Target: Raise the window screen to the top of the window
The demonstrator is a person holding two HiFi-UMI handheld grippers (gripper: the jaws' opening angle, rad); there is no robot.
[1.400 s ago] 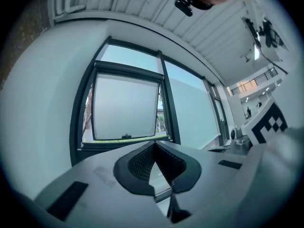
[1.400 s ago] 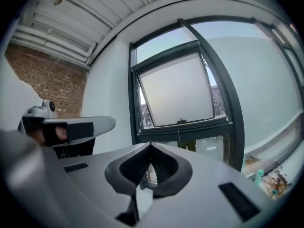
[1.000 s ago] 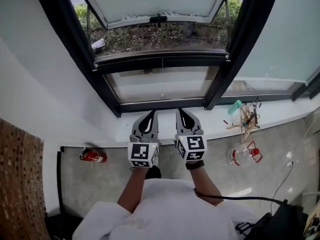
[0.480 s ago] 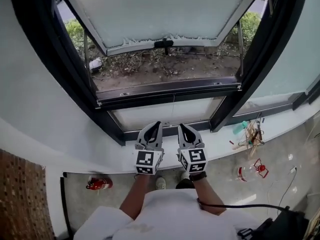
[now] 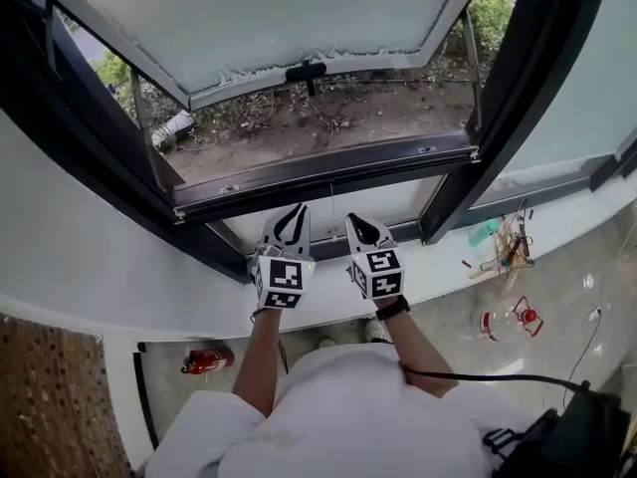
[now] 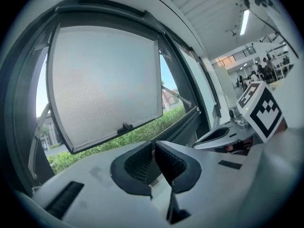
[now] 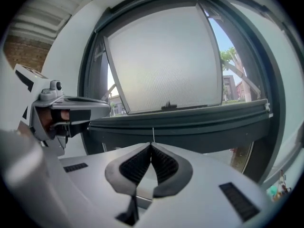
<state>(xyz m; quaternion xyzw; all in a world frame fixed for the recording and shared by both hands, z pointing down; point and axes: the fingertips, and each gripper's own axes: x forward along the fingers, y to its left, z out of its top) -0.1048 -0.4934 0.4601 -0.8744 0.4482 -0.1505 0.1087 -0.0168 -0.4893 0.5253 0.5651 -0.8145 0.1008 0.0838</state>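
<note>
The dark window frame (image 5: 503, 108) fills the head view. Its sash (image 5: 299, 18) with a pale mesh-like pane is swung outward, a black handle (image 5: 306, 71) on its lower edge. A dark horizontal rail (image 5: 318, 172) crosses the opening, and a thin cord (image 7: 153, 132) hangs from its middle. Both grippers are held side by side just below that rail, over the white sill (image 5: 199, 307). My left gripper (image 5: 297, 209) is shut and empty, and so is my right gripper (image 5: 350, 218). The gripper views show the same shut pads on the left gripper (image 6: 153, 143) and the right gripper (image 7: 151, 145), both pointing at the sash.
On the floor below lie a red extinguisher (image 5: 207, 359) at left and a plastic bottle with red parts (image 5: 508, 322) at right. Sticks and small items (image 5: 503, 242) clutter the right end of the sill. A brick wall (image 5: 50, 396) stands at far left, and a black cable (image 5: 498, 376) trails right.
Both grippers have moved forward and up toward the window, staying shut and side by side. The window now looks larger and closer in the head view.
</note>
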